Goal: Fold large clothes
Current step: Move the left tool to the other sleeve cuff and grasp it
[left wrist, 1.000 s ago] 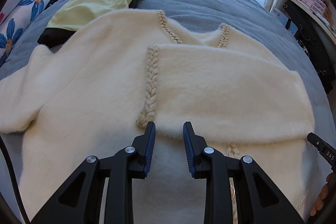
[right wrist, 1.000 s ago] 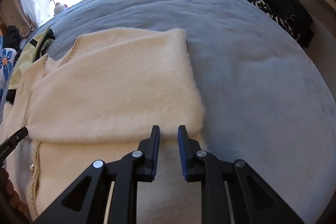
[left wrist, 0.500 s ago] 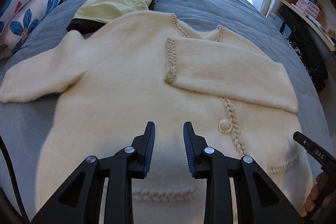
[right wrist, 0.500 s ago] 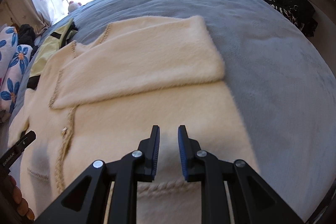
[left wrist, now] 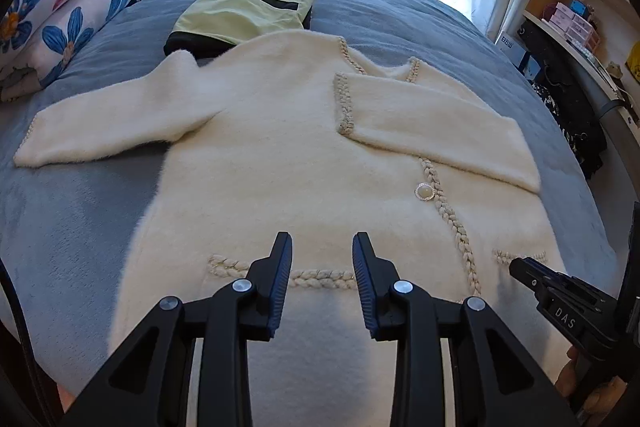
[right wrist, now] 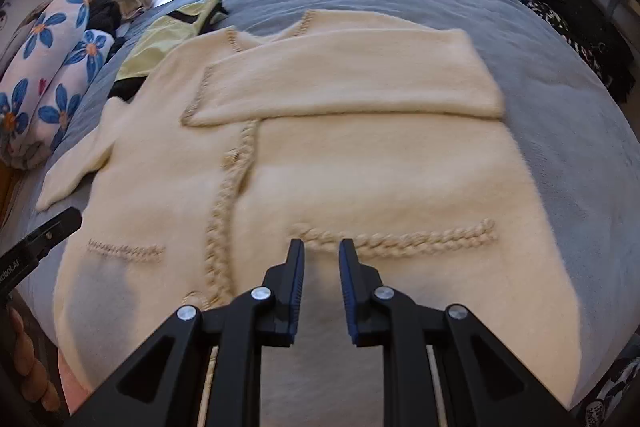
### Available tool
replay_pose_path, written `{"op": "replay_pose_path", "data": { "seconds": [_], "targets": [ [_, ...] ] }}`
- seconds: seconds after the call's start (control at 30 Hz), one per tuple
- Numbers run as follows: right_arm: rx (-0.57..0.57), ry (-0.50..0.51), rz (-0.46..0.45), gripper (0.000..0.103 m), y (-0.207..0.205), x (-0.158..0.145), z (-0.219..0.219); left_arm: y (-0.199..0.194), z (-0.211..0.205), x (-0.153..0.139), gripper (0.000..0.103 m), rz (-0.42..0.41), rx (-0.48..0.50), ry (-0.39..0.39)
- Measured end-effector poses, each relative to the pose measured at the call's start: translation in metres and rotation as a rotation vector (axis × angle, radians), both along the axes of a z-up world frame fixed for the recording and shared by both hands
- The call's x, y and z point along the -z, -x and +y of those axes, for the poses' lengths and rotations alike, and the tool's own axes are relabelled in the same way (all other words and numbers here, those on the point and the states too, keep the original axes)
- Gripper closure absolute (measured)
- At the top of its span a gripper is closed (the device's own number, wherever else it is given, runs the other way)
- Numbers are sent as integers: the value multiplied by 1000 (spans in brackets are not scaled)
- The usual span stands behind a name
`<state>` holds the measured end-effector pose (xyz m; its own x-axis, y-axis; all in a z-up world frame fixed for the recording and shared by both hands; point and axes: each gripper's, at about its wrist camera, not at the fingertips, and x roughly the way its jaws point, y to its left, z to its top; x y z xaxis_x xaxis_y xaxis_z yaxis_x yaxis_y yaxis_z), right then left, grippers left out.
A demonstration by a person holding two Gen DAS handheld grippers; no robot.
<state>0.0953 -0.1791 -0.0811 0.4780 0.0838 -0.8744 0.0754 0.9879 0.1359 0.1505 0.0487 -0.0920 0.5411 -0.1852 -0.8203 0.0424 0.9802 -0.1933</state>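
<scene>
Cardigan point(left wrist: 280, 155): a cream fleecy cardigan lying front-up, flat on the grey-blue bed point(left wrist: 420, 23), collar toward the window and hem toward the person.
Just changed: a second ago both tools hovered close over the folded sleeve; both have since drawn back toward the hem, so the pearl button point(left wrist: 425, 192) and the two braided pocket trims have come into view.
Meaning for the task: the first sleeve fold looks finished and let go; I judge the next step to be the other sleeve, or taking up the hem.
Right sleeve point(left wrist: 436, 123): folded across the chest, its braided cuff point(left wrist: 344, 103) near the centre line, lying smooth with a clean lower edge.
Left sleeve point(left wrist: 108, 123): not yet folded, stretched out sideways over the bed toward the floral pillows point(left wrist: 68, 15).
Surface: plush, thick pile with plaited braid along the front opening and pockets; probably bulky and springy when doubled over.
Left tool point(left wrist: 322, 281): spread apart, pinching nothing, poised above the left pocket braid point(left wrist: 280, 271).
Right tool point(right wrist: 321, 285): parted by a narrower gap, empty, just short of the right pocket braid point(right wrist: 400, 239).
Nearby: a yellow-green garment with black trim point(left wrist: 244, 15) lies beyond the collar, its edge just under the cardigan's shoulder.
Room: bright curtained window past the bed's far end, shelves at the right.
</scene>
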Motion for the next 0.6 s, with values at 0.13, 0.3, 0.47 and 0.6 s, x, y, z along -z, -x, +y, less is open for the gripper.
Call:
{"op": "replay_pose_path", "data": {
  "seconds": [0.13,0.3,0.47,0.6],
  "targets": [
    [-41,15,-7,85,7,-5,22,9,13,-2,73,-1,4,13],
    [-93,38,-9,85,11,-7,49,14,38,-2,72,1,-12,13],
    [-147,54,-9,85,6,-9,81,13,75,3,68,5,-62,0],
    [-193,71,-19,85,-1,-12,107,7,112,9,66,31,-100,9]
  ]
}}
